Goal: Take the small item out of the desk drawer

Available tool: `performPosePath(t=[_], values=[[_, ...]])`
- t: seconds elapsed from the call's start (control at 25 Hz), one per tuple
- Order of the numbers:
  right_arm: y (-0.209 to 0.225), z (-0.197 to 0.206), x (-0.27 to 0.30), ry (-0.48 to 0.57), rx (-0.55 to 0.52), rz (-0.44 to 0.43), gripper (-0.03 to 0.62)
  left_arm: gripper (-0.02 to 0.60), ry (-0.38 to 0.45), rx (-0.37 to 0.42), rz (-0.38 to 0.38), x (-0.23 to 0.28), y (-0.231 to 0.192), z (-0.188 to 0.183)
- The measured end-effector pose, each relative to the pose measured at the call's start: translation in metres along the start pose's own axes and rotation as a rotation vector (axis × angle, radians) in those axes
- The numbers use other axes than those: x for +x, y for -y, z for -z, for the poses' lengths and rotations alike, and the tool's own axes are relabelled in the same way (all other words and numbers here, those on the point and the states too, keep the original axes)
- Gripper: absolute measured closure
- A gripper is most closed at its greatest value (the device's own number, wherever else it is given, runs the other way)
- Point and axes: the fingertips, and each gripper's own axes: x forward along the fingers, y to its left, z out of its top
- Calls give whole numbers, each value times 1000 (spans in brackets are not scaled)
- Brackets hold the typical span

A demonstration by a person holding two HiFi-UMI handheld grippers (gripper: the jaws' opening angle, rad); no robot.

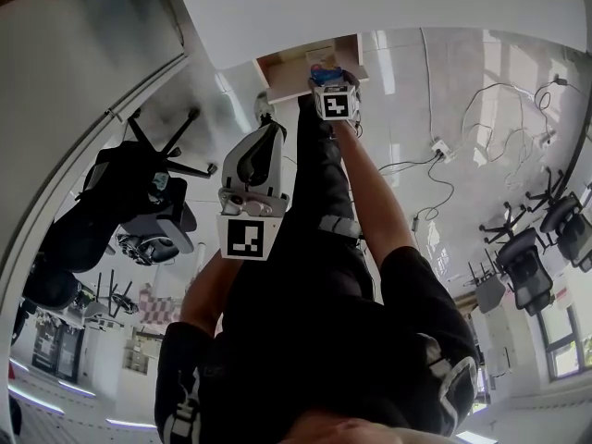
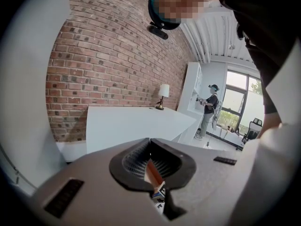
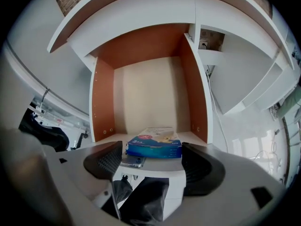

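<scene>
The drawer [image 3: 102, 102] has brown side walls that look like wood, smooth and matt. Its bottom is pale and plain. The blue box [image 3: 155, 145] in it looks like thin card with a little shine. The right gripper [image 3: 153, 160] has a smooth, dull grey plastic body. Its pads [image 3: 106, 160] are black and ribbed, like rubber. The left gripper [image 2: 150, 141] looks the same. The desk [image 1: 388, 3] is white and smooth. The floor [image 1: 407, 81] is pale and glossy, with bright glints. The wall [image 2: 108, 55] is rough red brick. The person's clothes [image 1: 305, 322] are black cloth.
</scene>
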Motion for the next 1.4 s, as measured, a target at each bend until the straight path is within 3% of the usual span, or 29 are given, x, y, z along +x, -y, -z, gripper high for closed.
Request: performPosePath(t=[0.36,0.84,1.04,1.4], values=[[5,2,12,-29,11,57,218,572,-5,1,-12,4,-4,7],[7,1,0,-28,38,43,220,572,14,13,-34,-19,-7,-3],[-7,2,-41,46,45,54,220,572,27,-10,-40,-58,-8,-16],[-60,0,-164,195,58,55,220,572,149,-25,9,-153,-9,-53]])
